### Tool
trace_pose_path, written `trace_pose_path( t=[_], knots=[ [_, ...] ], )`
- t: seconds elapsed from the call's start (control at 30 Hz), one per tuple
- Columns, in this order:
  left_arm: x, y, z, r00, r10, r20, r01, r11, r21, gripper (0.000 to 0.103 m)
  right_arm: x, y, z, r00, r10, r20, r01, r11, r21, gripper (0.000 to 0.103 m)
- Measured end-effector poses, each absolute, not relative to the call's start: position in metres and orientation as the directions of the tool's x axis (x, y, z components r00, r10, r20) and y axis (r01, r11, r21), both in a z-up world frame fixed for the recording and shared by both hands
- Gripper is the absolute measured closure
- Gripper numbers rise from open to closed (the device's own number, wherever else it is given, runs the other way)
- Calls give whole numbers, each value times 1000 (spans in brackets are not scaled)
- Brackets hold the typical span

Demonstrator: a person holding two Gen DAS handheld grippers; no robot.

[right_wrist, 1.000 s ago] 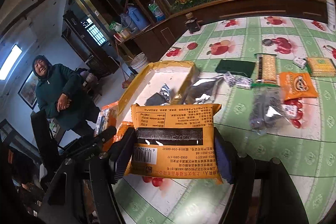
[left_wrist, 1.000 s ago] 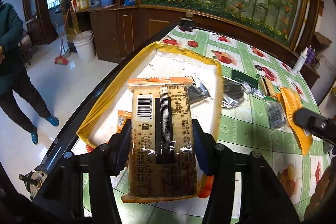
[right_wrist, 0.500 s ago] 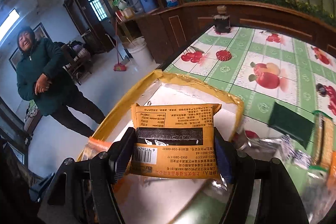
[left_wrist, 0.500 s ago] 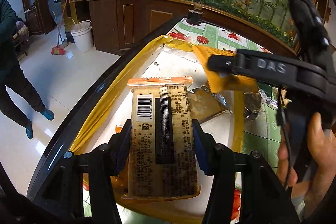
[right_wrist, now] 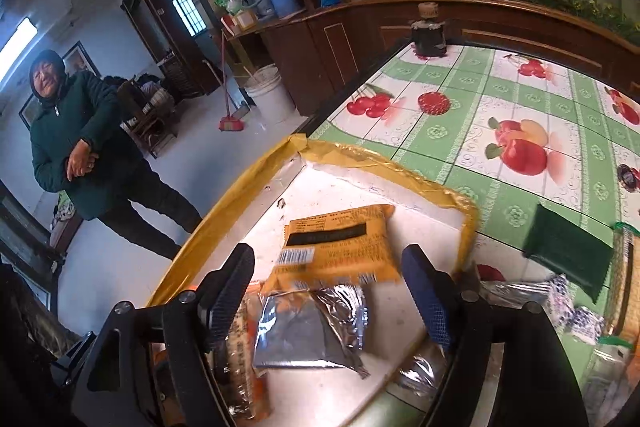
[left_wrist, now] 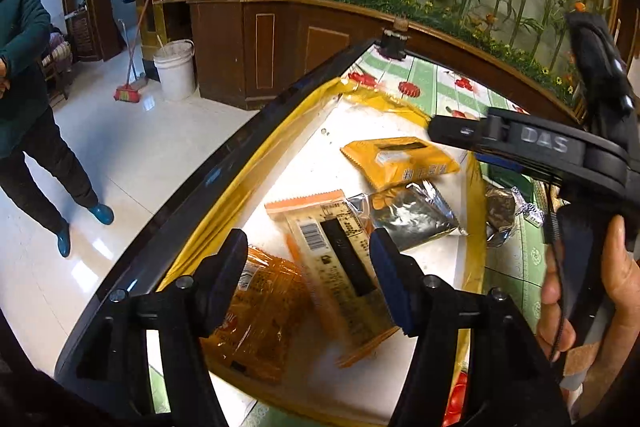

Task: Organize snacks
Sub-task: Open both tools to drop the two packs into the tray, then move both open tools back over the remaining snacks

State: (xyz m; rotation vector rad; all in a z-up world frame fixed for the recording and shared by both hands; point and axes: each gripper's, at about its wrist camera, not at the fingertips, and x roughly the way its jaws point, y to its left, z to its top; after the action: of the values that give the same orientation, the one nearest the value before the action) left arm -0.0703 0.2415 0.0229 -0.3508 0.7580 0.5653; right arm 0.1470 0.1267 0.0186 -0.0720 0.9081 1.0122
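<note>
Left wrist view looks down into a shallow white box [left_wrist: 400, 115] with a yellow taped rim, set at the table [left_wrist: 436, 87] edge nearest the floor, and four snack packets lie in it. The left gripper [left_wrist: 310, 269] has just been opening – its jaws stand spread, and the tan cracker packet [left_wrist: 340, 259] lies loose and blurred between them, touched by neither pad. An orange bag [left_wrist: 260, 319] sits by the near left corner, a silver foil packet [left_wrist: 412, 217] toward the right wall, and a yellow packet [left_wrist: 400, 161] farther in. From the right wrist view, the right gripper [right_wrist: 330, 291] has likewise just been opening; its jaws are spread above the foil packet [right_wrist: 312, 327], with the yellow packet [right_wrist: 340, 247] lying free beyond the fingertips. Outside the box, on the green fruit-print cloth, lies one dark green packet [right_wrist: 568, 255] – more wrappers crowd the right edge, too blurred to count. One person in a green coat [right_wrist: 80, 131] stands on the floor.
</note>
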Motion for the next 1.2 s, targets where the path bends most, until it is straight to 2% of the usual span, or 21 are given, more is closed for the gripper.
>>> trace_pose_path(
  t=[0.53, 0.97, 1.2],
  knots=[
    [-71, 209, 33, 608, 312, -730, -565, 816, -123, 41, 135, -35, 41, 339, 720, -605, -626, 653, 426, 25],
    [-24, 126, 33, 654, 164, -738, -381, 915, -134, 41, 136, -169, 6, 448, 594, -668, -460, 794, 398, 24],
    [23, 89, 25, 630, 144, -763, -309, 948, -76, 41, 140, -199, -6, 457, 583, -672, -408, 808, 424, 24]
  ],
)
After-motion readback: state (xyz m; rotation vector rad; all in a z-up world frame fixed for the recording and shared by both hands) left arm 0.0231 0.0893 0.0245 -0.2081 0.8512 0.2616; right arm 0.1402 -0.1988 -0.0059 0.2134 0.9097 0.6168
